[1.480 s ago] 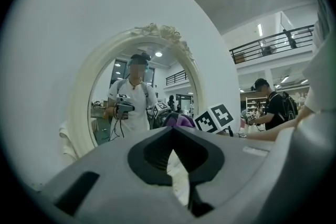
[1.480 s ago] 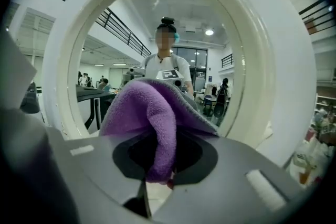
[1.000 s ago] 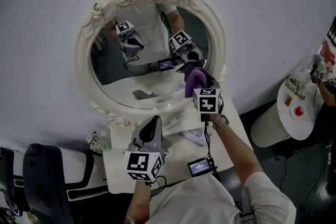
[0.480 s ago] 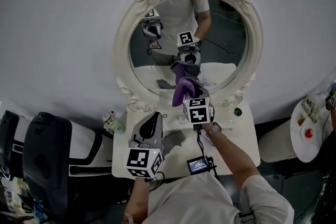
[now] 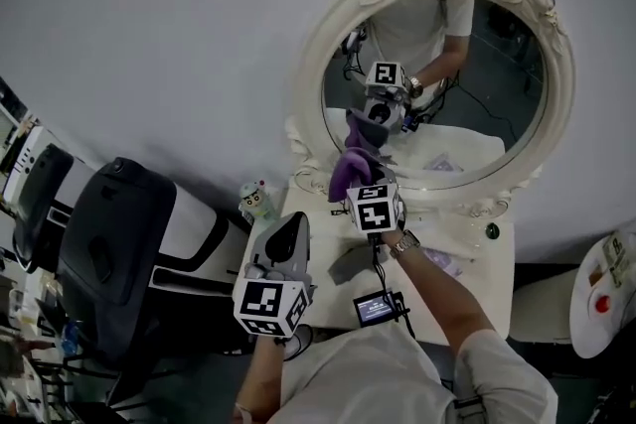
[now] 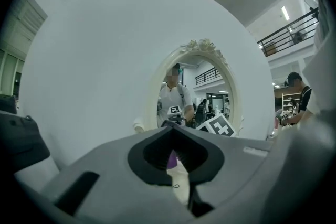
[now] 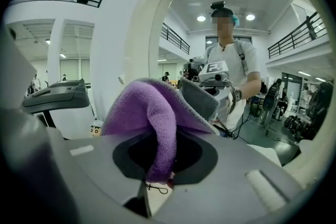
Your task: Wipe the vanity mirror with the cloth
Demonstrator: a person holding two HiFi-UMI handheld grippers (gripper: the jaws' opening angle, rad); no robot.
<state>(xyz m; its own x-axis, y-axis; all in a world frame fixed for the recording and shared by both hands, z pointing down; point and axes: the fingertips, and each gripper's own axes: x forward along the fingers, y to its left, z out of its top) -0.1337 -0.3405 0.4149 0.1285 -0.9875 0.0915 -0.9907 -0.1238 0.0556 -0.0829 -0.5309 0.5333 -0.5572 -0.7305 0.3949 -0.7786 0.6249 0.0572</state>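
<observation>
Cloth (image 5: pixel 350 164) has swept R→L along the lower glass, now at the bottom-left of the mirror (image 5: pixel 475 104). Near: L gripper (image 5: pixel 294 221) over the table (image 5: pixel 467 263) edge, jaws together, empty. Further: R gripper (image 5: pixel 366 182) clamped on the purple cloth, bunched over its tips, meeting its reflection on the glass.

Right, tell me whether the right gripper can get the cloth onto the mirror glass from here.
Probably yes. The right gripper is shut on the purple cloth, held up at the lower left of the mirror, and nothing stands between them. Whether they touch, I cannot tell.
</observation>
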